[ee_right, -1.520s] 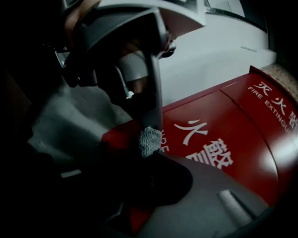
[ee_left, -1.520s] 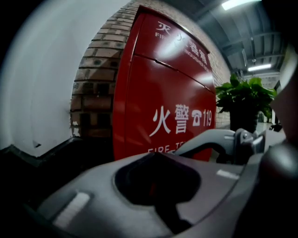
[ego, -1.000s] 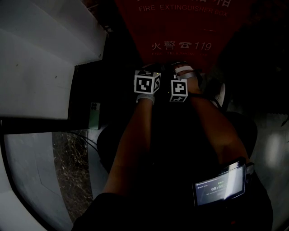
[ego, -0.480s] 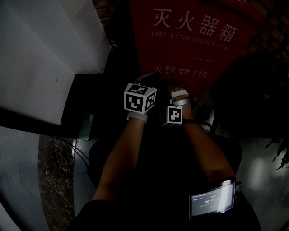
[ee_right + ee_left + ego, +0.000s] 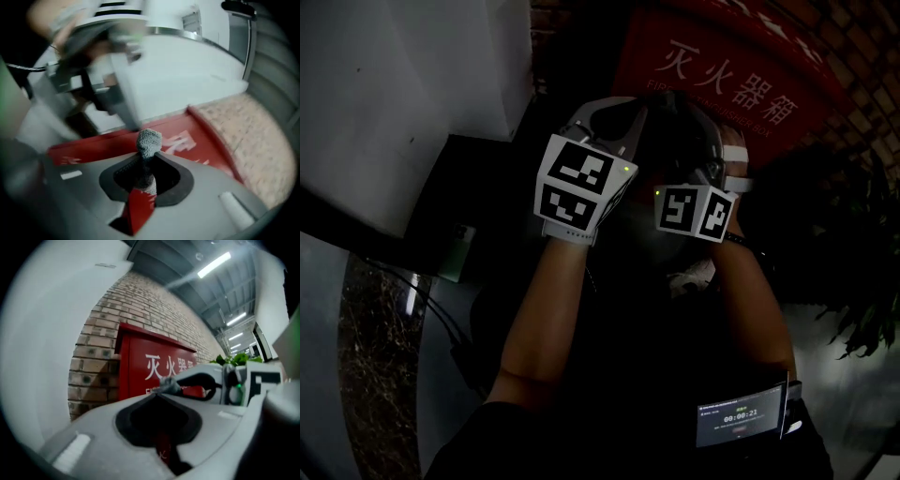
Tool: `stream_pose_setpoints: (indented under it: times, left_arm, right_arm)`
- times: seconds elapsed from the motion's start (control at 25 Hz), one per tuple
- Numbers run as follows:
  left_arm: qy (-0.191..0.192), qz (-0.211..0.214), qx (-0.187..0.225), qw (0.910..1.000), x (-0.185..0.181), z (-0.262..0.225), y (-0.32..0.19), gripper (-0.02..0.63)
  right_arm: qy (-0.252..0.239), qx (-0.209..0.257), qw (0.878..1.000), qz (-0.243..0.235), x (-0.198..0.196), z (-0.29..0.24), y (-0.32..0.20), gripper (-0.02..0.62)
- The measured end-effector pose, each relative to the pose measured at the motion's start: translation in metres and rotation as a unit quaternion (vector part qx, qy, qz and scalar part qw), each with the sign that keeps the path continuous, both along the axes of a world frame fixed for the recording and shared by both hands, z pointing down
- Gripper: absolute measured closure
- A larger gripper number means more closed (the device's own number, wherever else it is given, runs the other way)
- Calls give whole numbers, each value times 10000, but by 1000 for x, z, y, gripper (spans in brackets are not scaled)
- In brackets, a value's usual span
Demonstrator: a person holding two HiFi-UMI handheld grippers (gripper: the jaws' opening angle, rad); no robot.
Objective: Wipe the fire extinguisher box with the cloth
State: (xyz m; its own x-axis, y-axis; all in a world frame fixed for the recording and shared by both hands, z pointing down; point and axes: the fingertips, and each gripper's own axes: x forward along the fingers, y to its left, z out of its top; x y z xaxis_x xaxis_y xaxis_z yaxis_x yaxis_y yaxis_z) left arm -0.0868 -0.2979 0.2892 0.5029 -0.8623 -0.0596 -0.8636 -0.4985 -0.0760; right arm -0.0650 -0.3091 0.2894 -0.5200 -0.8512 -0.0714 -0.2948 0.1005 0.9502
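The red fire extinguisher box [image 5: 741, 89] with white lettering stands against a brick wall; it also fills the middle of the left gripper view [image 5: 140, 366] and lies behind the jaws in the right gripper view [image 5: 197, 136]. My right gripper [image 5: 149, 157] is shut on a grey knitted cloth [image 5: 149, 140], whose tuft pokes out past the jaw tips. My left gripper [image 5: 157, 393] is shut with nothing seen between its jaws; the cloth tuft [image 5: 169, 386] lies just beyond its tip. In the dark head view both grippers, left [image 5: 609, 122] and right [image 5: 717, 155], are held up side by side before the box.
A white wall [image 5: 394, 94] rises at the left, with a brick wall [image 5: 93, 348] beside the box. A green plant [image 5: 862, 319] stands at the right. A pale green object [image 5: 455, 253] and cables lie on the floor at the left. A timer screen [image 5: 741, 417] sits on the right forearm.
Both grippers have risen from the box's lower part to its lettered upper part and come closer to the head camera. The view has swung, so the box now sits upper right.
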Motion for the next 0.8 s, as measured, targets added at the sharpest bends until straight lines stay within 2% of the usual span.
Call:
stream_pose_setpoints:
  times: [0.2, 0.36, 0.48, 0.6, 0.68, 0.8]
  left_arm:
    - [3, -82, 219, 9997, -10, -17, 2, 603]
    - [319, -28, 222, 9992, -16, -21, 4, 603]
    - [353, 71, 157, 9992, -20, -16, 3, 603]
    - [477, 179, -183, 9985, -19, 2, -2, 603]
    - [507, 128, -445, 9976, -21, 17, -6, 603]
    - [447, -5, -581, 9973, -26, 29, -10, 603]
  right_arm:
    - [158, 699, 9974, -3, -17, -96, -4, 531]
    - [284, 909, 9954, 48, -25, -127, -10, 531]
    - [373, 872, 9954, 102, -31, -120, -15, 532]
    - [482, 755, 9959, 98, -37, -98, -15, 532]
    - [569, 621, 9964, 97, -40, -76, -17, 532]
    - [714, 361, 9967, 96, -43, -40, -17, 532]
